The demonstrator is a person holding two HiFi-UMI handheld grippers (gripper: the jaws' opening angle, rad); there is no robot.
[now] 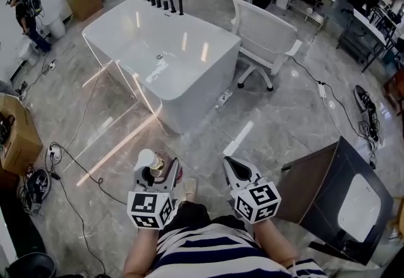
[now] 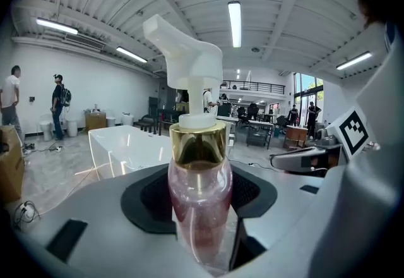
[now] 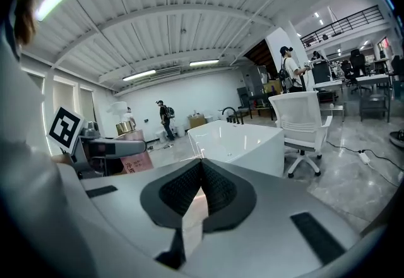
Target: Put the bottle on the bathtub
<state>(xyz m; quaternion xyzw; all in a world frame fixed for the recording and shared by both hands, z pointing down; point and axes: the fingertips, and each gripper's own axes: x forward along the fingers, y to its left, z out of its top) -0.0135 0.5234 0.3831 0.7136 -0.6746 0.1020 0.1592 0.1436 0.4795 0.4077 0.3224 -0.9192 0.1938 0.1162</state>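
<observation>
**Desk:** Where are we with it?

**Me:** The grab is done, I'd say. My left gripper [image 1: 161,172] has its jaws clenched on the clear pink plastic bottle [image 2: 199,182] with the gold collar and white pump top. Both dark pads press on its body. It stands upright between the jaws, with the pump head poking out above them.

**Desk:** And the tub?

**Me:** The glossy white freestanding bathtub [image 1: 189,103] sits well ahead of the jaws, across open grey marble floor [image 1: 284,138]. I see nothing on its rim except the black tap set [image 1: 165,0] at the end farthest from the jaws. The bottle is well apart from the bathtub and touches none of it.

**Desk:** Is the right side doing anything?

**Me:** My right gripper [image 3: 201,191] hangs just beside the left. Its jaws are pressed flat on each other with nothing between them, so I'd call it idle.

**Desk:** So what's left?

**Me:** Most of it, by my reckoning. I have to carry the bottle forward until the tub's edge is under the jaws, set it down upright and let go. That rim looks narrow, and the bottle looks top-heavy with that tall pump, so the set-down is the part I'd watch.
</observation>
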